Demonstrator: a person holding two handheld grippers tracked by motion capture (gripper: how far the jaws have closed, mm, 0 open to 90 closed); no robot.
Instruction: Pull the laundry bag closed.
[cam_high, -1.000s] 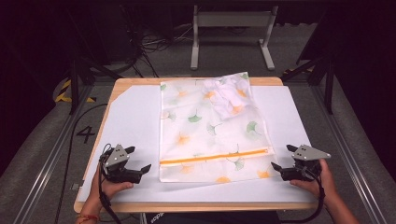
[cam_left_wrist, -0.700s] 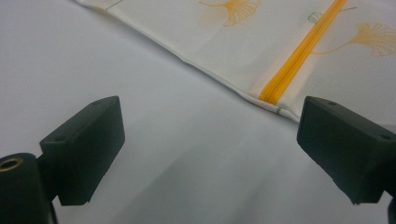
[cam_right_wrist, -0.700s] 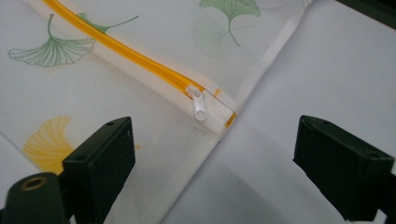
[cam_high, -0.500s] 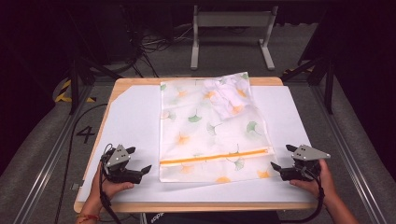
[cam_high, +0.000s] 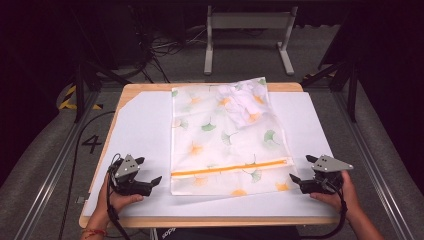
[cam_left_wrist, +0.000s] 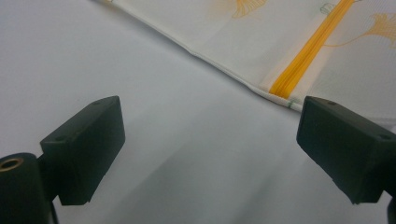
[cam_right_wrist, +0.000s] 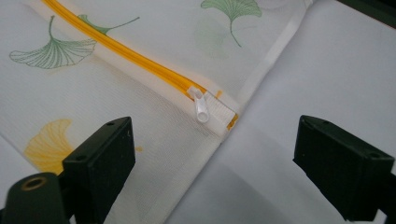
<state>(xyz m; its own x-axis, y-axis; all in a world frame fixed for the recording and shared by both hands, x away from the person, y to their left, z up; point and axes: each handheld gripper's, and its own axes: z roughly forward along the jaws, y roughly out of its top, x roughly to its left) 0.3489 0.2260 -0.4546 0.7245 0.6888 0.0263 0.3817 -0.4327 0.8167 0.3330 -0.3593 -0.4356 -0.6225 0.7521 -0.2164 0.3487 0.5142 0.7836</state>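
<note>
Left gripper (cam_high: 150, 172): matte black, jaws spread wide and empty, held low over the white sheet (cam_high: 145, 130) just beside the near left corner of the mesh bag (cam_high: 225, 145). Grey three-cornered plate on top; cable trailing back toward the table's near edge. In the left gripper view (cam_left_wrist: 210, 140), two blocky, square-edged jaw pads framing bare white surface, with the bag's hemmed edge running diagonally across the upper part.

Right gripper (cam_high: 302, 172): same build, jaws likewise parted with nothing between them, resting close to the bag's near right corner. In the right gripper view (cam_right_wrist: 212, 158), jaws aimed at the end of the zipper (cam_right_wrist: 140, 60); small white plastic zipper pull (cam_right_wrist: 201, 108) lying flat against a white fabric tab at the bag's side seam.

Mesh bag: rectangular, flat, of fine translucent white netting printed with green and orange ginkgo leaves; smooth white binding along the edges. Orange zipper (cam_high: 230, 167) crossing the width near the person's end, slightly slanted. Crumpled white contents (cam_high: 242, 102) bunched inside at the far end, raising a soft lump under the mesh.

White sheet: smooth, matte, covering most of the wooden table (cam_high: 150, 87), whose pale rounded border shows around it. Dark floor with cables and a metal frame beyond.
</note>
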